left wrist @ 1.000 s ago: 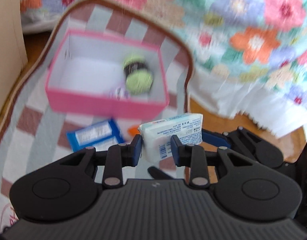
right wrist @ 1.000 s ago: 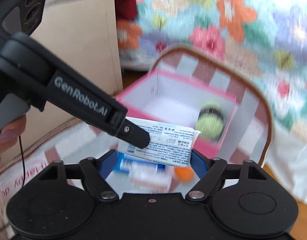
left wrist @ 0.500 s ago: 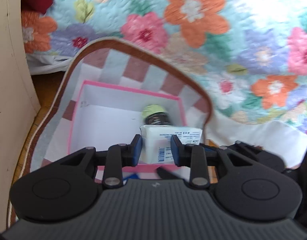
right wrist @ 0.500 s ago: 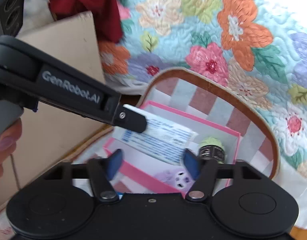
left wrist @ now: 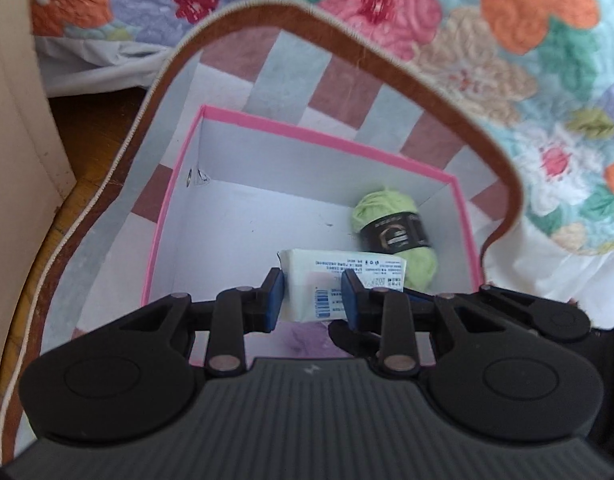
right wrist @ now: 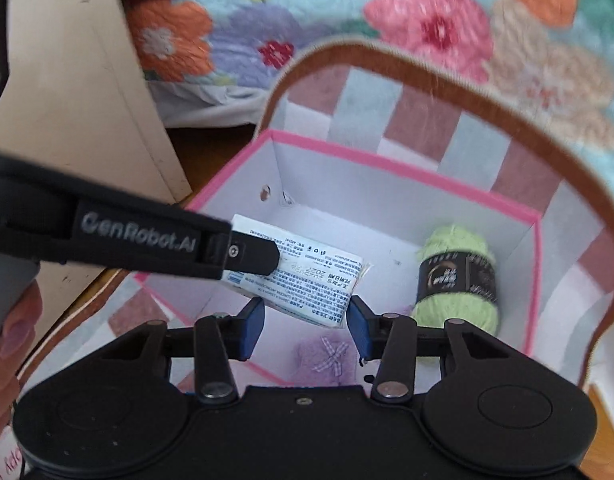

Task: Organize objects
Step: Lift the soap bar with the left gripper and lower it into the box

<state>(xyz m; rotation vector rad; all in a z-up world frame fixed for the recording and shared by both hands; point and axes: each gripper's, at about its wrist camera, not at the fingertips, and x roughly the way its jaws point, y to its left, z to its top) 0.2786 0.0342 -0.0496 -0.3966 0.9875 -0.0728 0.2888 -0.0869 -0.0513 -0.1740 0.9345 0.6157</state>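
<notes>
My left gripper (left wrist: 311, 296) is shut on a white tissue pack (left wrist: 335, 272) and holds it just over the open pink box (left wrist: 307, 132). In the right wrist view the left gripper's finger (right wrist: 251, 256) lies across the tissue pack (right wrist: 307, 284). The pack's lower end hangs between the tips of my right gripper (right wrist: 305, 326). Its jaws are closing, with a gap showing beside the pack. Inside the pink box (right wrist: 407, 172) lie a green yarn ball (right wrist: 455, 280) with a black band and a purple fluffy piece with a bow (right wrist: 327, 360).
The box sits on a checked rug with a brown border (right wrist: 427, 100). A floral quilt (right wrist: 427, 20) hangs behind it. A beige board (right wrist: 79, 100) stands at the left over the wooden floor. A person's hand (right wrist: 11, 340) grips the left handle.
Both grippers have moved forward and down over the pink box with the pack. The right jaws have narrowed around its end. The blue packet on the rug has left view.
</notes>
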